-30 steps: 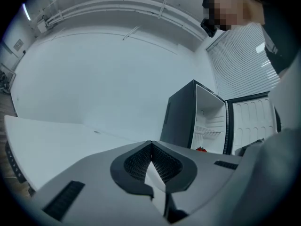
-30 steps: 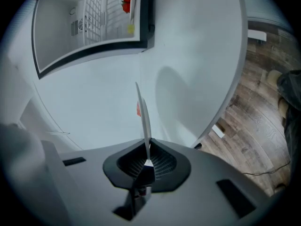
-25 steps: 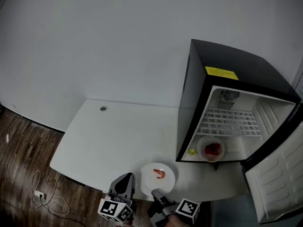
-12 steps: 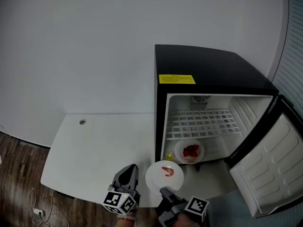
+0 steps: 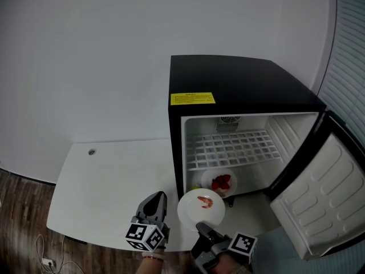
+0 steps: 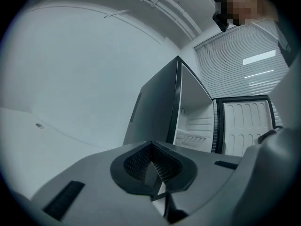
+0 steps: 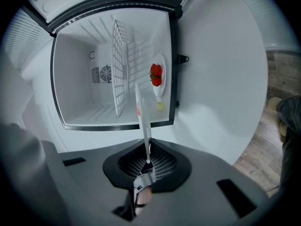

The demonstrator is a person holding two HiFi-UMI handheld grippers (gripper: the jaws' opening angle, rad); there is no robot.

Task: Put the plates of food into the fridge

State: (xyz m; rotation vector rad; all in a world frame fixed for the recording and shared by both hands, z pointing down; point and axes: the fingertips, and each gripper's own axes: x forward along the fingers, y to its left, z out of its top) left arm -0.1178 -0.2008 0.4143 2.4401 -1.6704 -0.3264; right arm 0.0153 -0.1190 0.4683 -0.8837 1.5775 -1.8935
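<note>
One plate (image 5: 201, 207), rim pinched in the right tongs (image 5: 201, 229), faces the open fridge (image 5: 239, 81).

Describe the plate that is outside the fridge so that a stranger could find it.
Start at the black fridge on the white table. Before its opening the right gripper holds a white plate by the rim. It carries one orange-red piece; the plate inside carries red fruit.

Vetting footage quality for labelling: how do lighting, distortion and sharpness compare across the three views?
Head view: dim, bluish, sharp, with the fridge mildly bowed. Left gripper view: heavy fisheye, black corners, flat dim light. Right gripper view: fisheye, rolled sideways, fridge interior bright; the edge-on plate softens near the camera.
</note>
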